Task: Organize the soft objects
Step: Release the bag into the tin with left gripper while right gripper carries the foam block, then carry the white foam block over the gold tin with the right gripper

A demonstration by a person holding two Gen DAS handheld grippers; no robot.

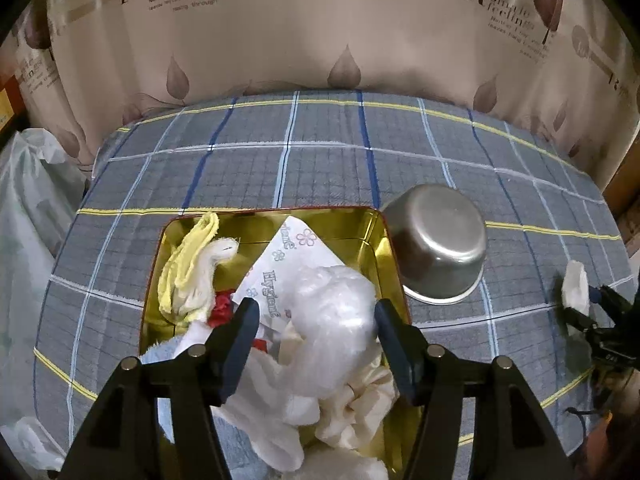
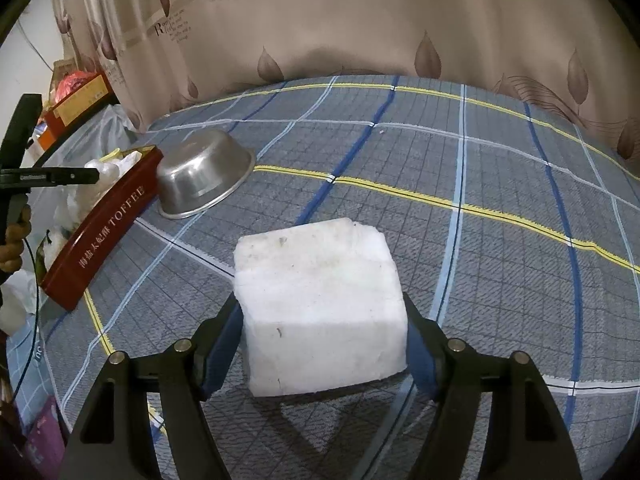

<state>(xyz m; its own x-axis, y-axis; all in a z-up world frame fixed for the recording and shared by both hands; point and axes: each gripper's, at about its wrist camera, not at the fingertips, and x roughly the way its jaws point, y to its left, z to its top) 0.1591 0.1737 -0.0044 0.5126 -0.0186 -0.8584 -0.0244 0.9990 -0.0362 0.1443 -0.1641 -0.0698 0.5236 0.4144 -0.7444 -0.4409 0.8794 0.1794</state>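
Observation:
In the left wrist view my left gripper [image 1: 316,320] hangs open over a gold-lined toffee tin [image 1: 372,236]. A crumpled clear plastic bag [image 1: 332,320] lies between its fingers, not pinched. The tin also holds a yellow-and-white cloth [image 1: 192,272], a printed tissue pack [image 1: 292,260] and cream fabric [image 1: 360,404]. In the right wrist view my right gripper [image 2: 324,320] is shut on a white foam block [image 2: 320,304], held just above the plaid cloth. The tin's red side [image 2: 104,232] shows at the left there. The right gripper with the block [image 1: 576,284] appears at the far right of the left wrist view.
An upturned steel bowl [image 1: 436,248] leans against the tin's right side; it also shows in the right wrist view [image 2: 204,176]. A plaid cloth [image 2: 480,184] covers the table. A leaf-print curtain [image 1: 320,32] hangs behind. White plastic bags [image 1: 28,200] lie off the left edge.

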